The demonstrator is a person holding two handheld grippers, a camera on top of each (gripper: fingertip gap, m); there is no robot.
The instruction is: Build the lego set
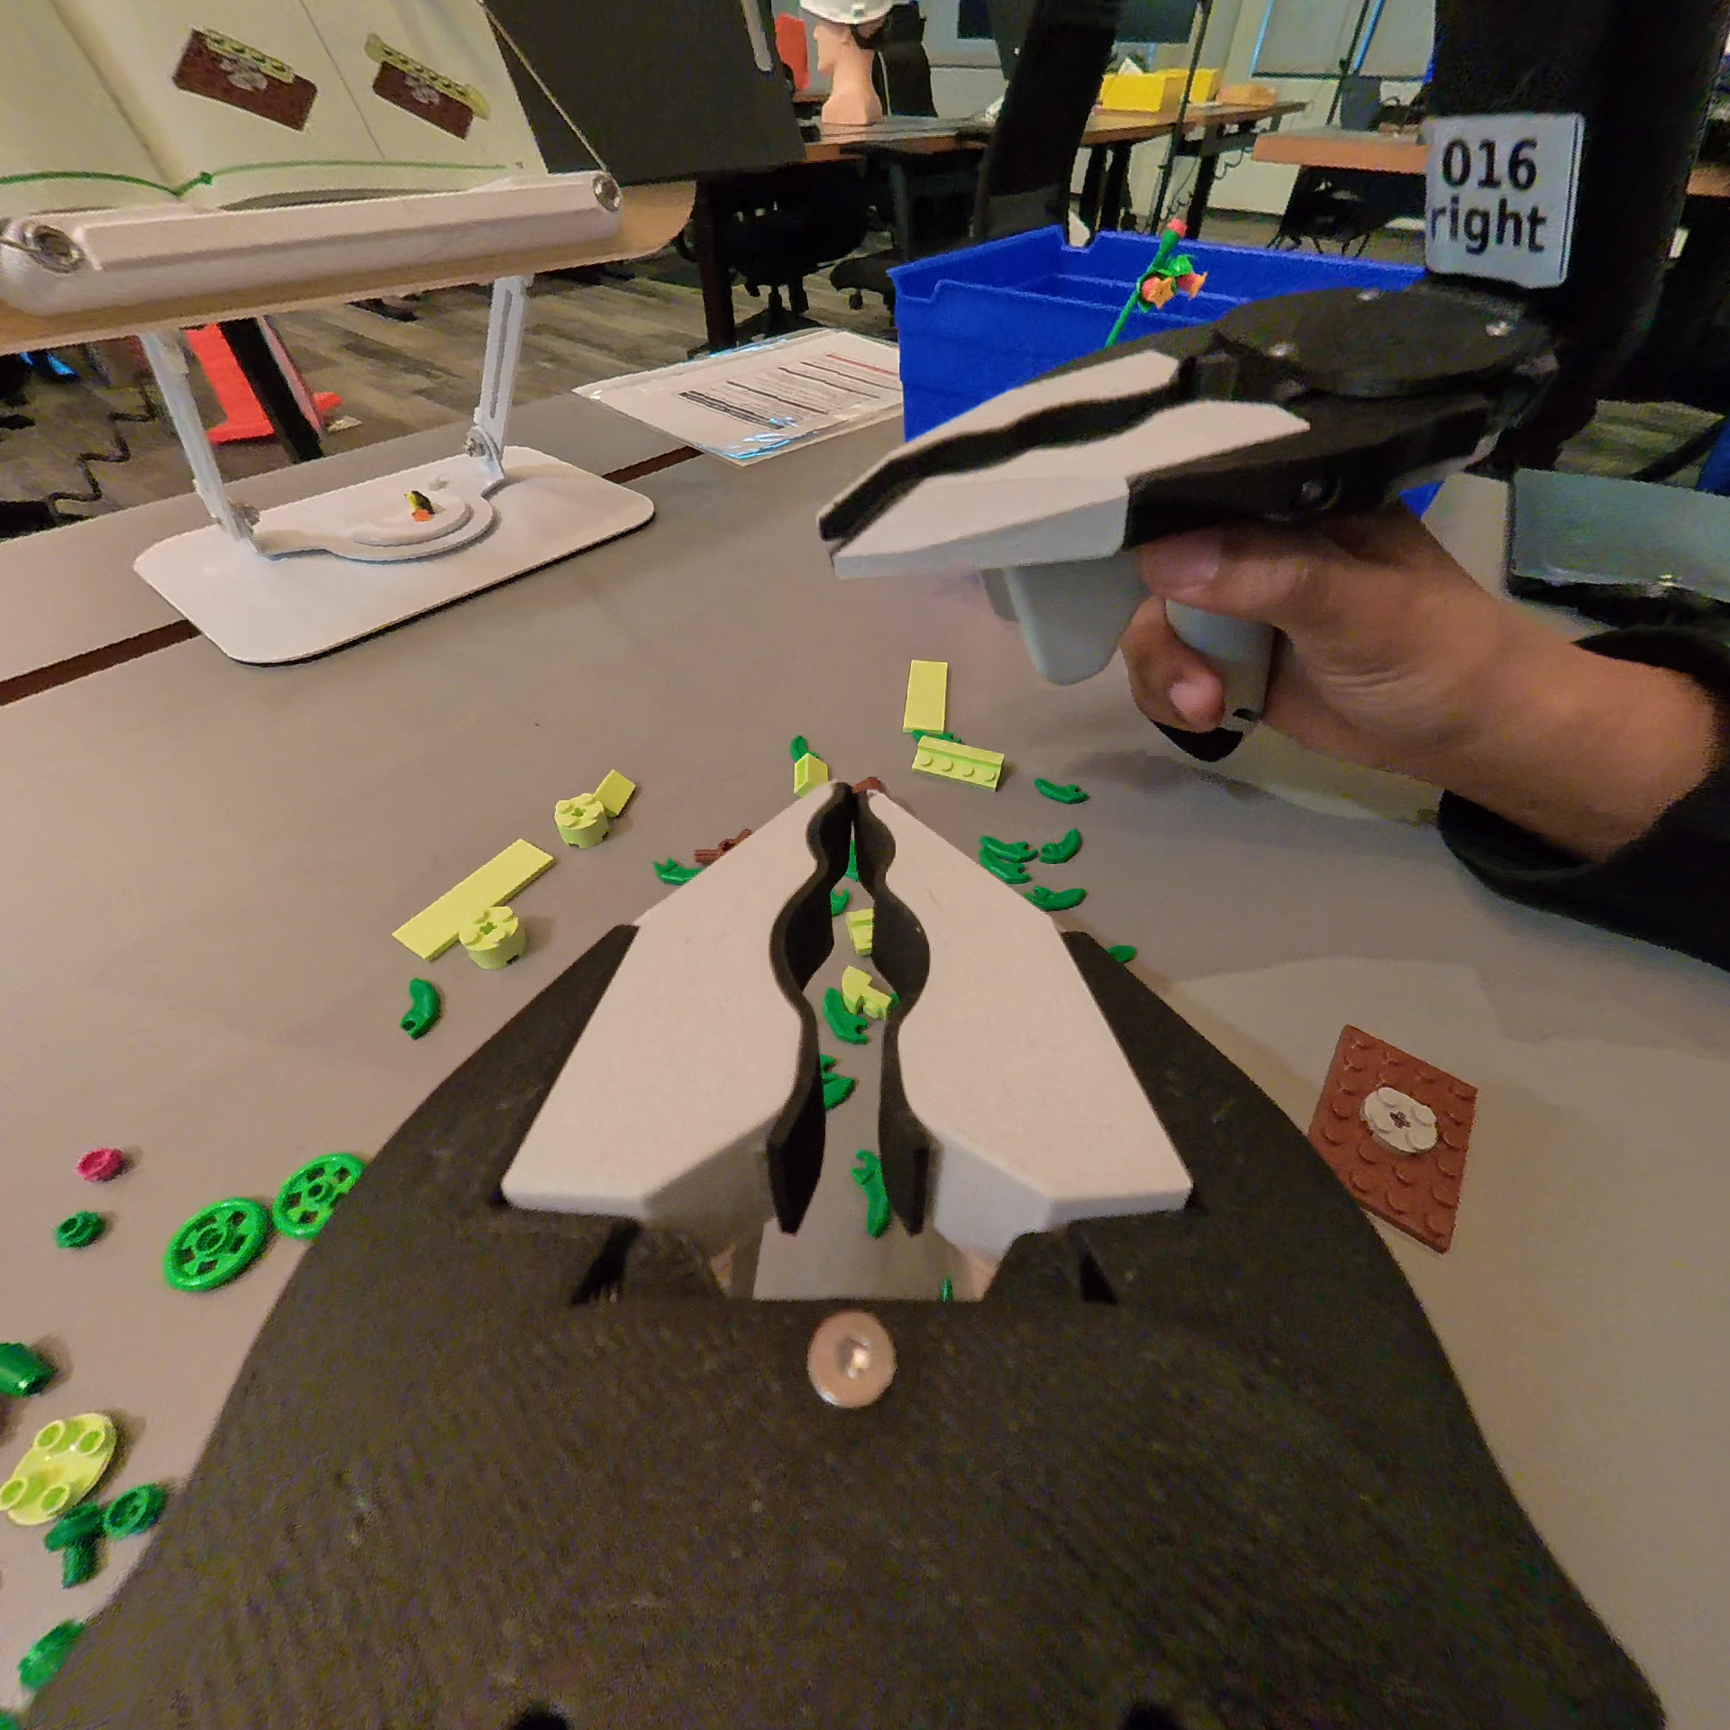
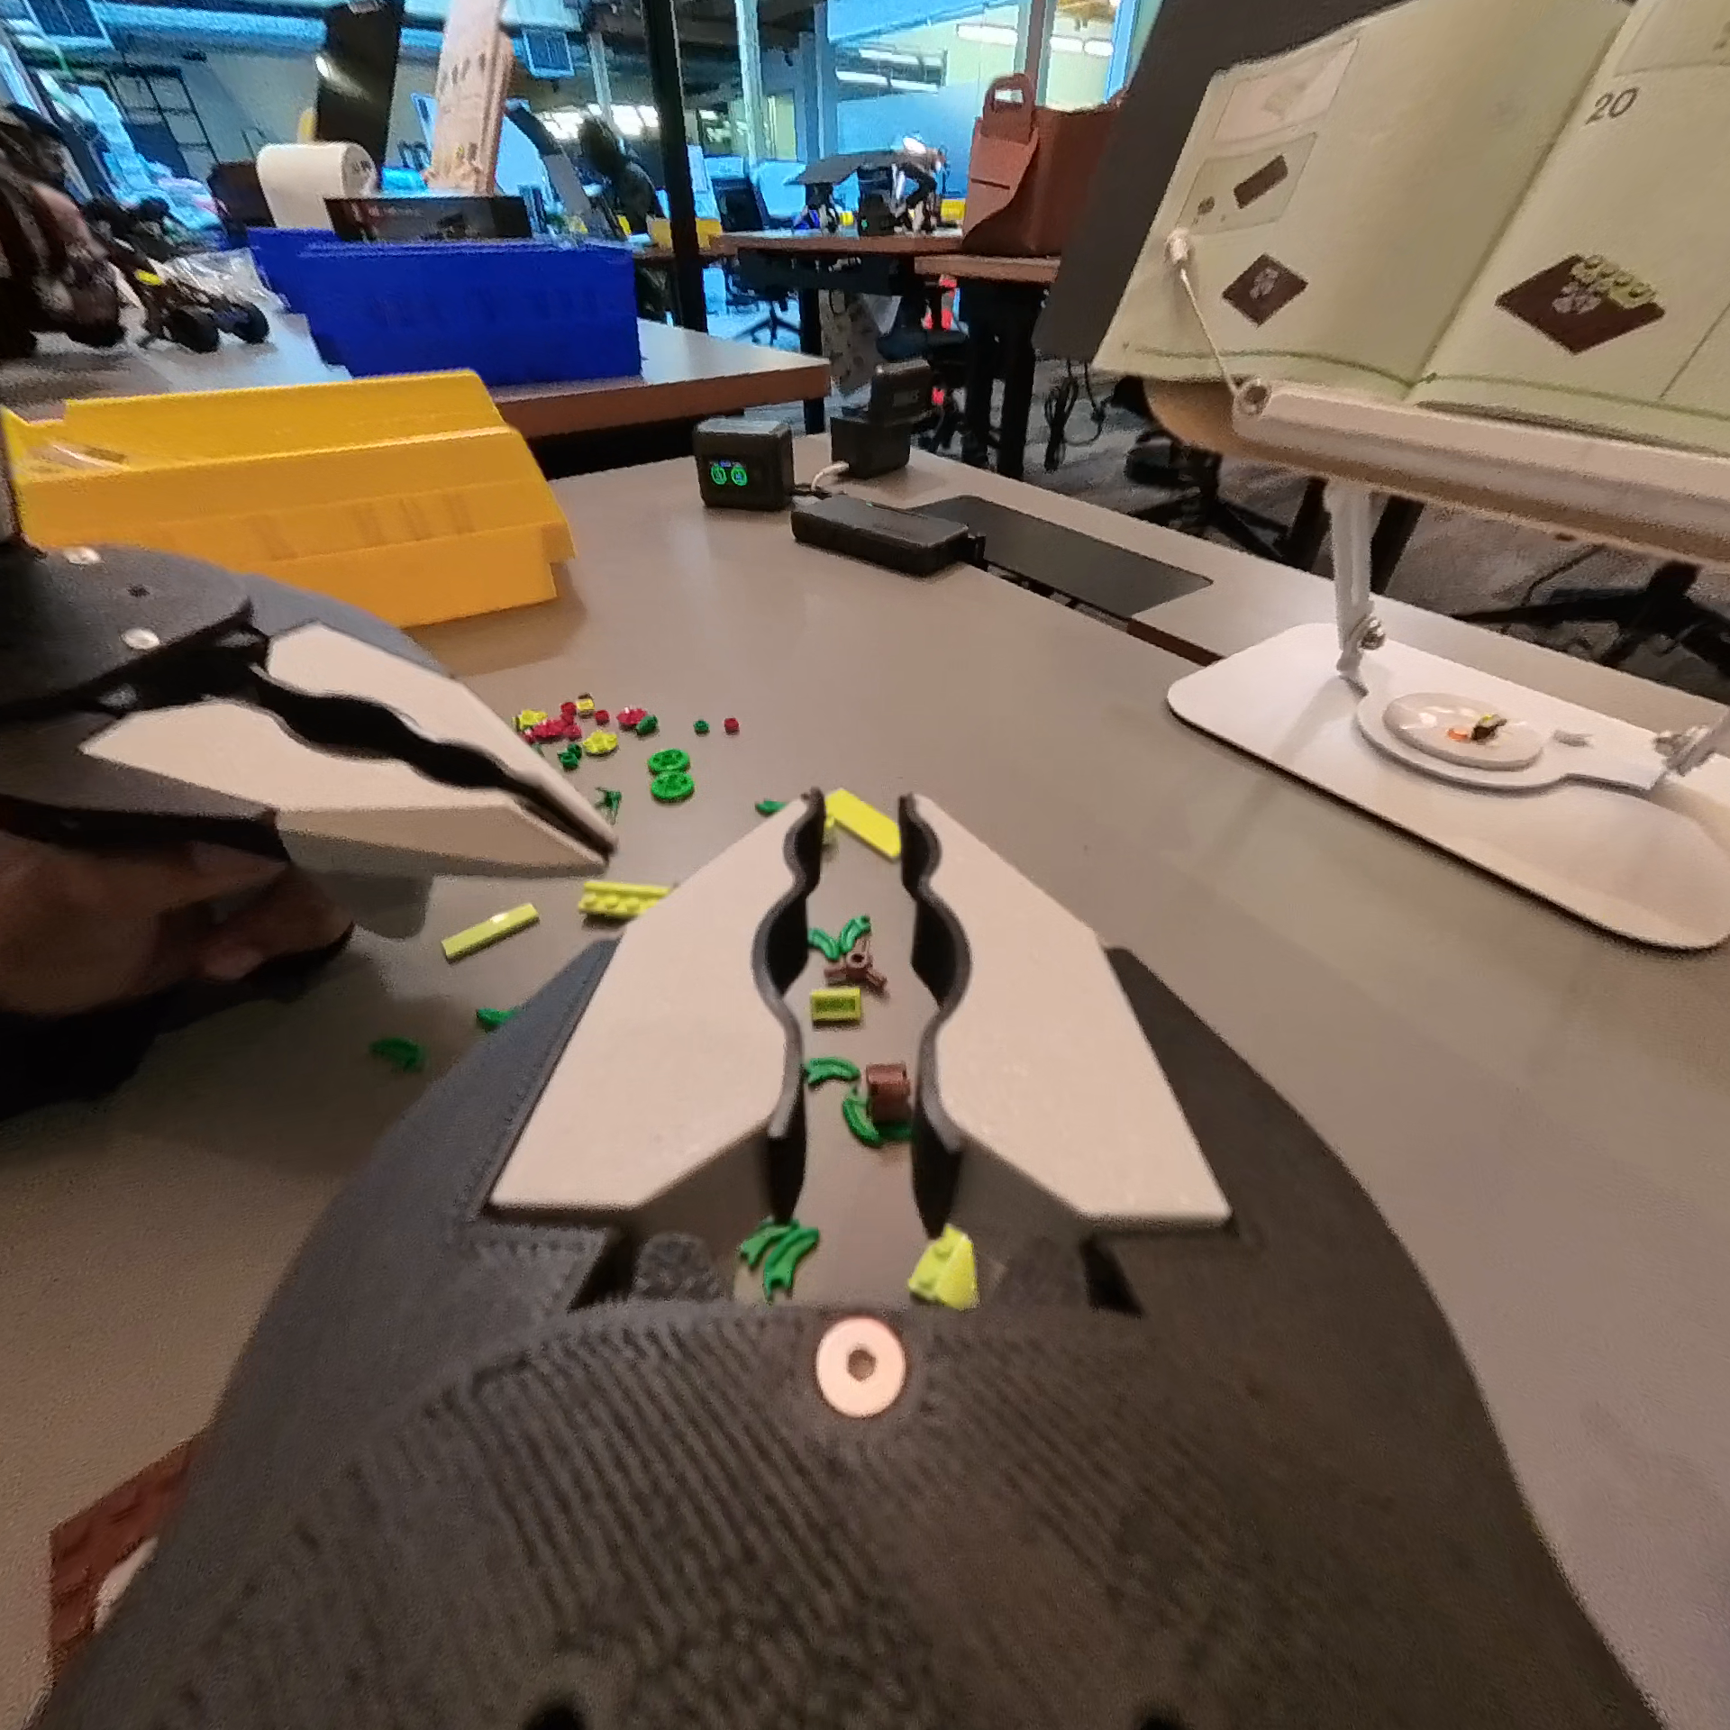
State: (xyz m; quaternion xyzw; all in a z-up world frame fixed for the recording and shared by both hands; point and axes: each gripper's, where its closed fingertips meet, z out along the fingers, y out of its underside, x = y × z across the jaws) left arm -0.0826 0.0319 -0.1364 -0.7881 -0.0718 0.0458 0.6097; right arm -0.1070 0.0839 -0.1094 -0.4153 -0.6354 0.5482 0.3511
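Grey table (image 1: 281,796); lime, green bricks (image 1: 473,897); brown studded plate (image 1: 1395,1133).

Even indoor light, soft shadows on table (image 1: 281,843); fisheye warp at edges, slight blur right view.

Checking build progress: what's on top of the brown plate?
One white round piece sits on the brown plate, near its middle; the other studs look bare. In the right wrist view the right tool covers nearly all of it.
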